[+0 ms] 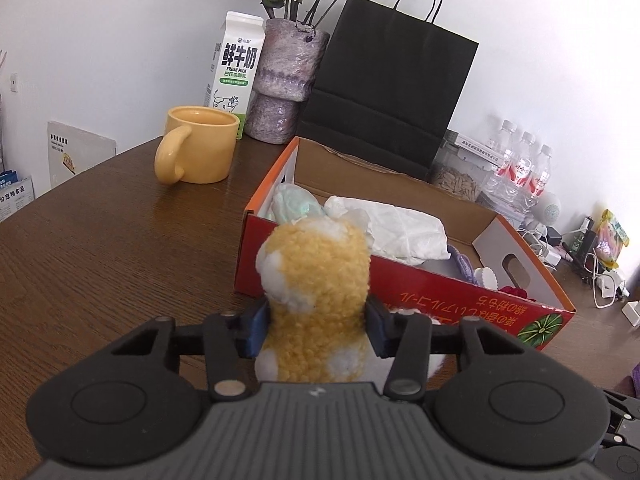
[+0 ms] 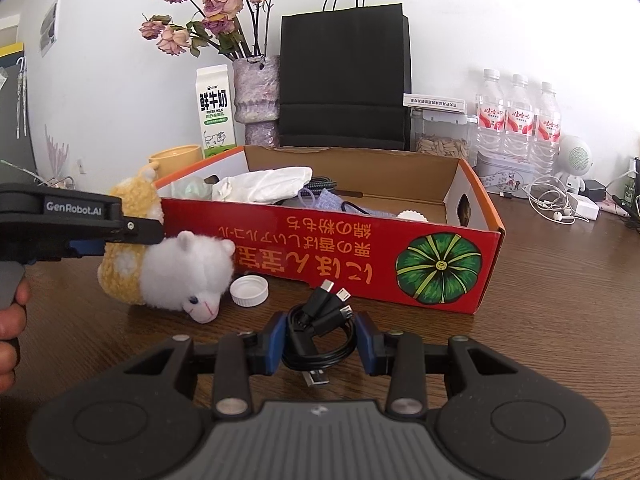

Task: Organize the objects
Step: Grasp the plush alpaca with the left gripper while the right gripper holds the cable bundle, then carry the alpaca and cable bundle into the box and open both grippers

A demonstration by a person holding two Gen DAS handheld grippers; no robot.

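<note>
mid-pickup: left hand-held gripper (image 1: 318, 330) clamped on fluffy yellow-and-white plush alpaca (image 1: 316, 296) near red cardboard box (image 1: 460, 300), right hand-held gripper (image 2: 320, 344) closing around coiled black usb cable (image 2: 320, 336) on surface; next, probably lifting both into box.

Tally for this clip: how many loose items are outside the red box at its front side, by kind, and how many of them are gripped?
Plush toy: 1, clamped in the left gripper
Coiled black cable: 1, between the right gripper pads
White bottle cap: 1, lying free on the table
Total: 3 outside the red box, 1 clearly gripped
</note>
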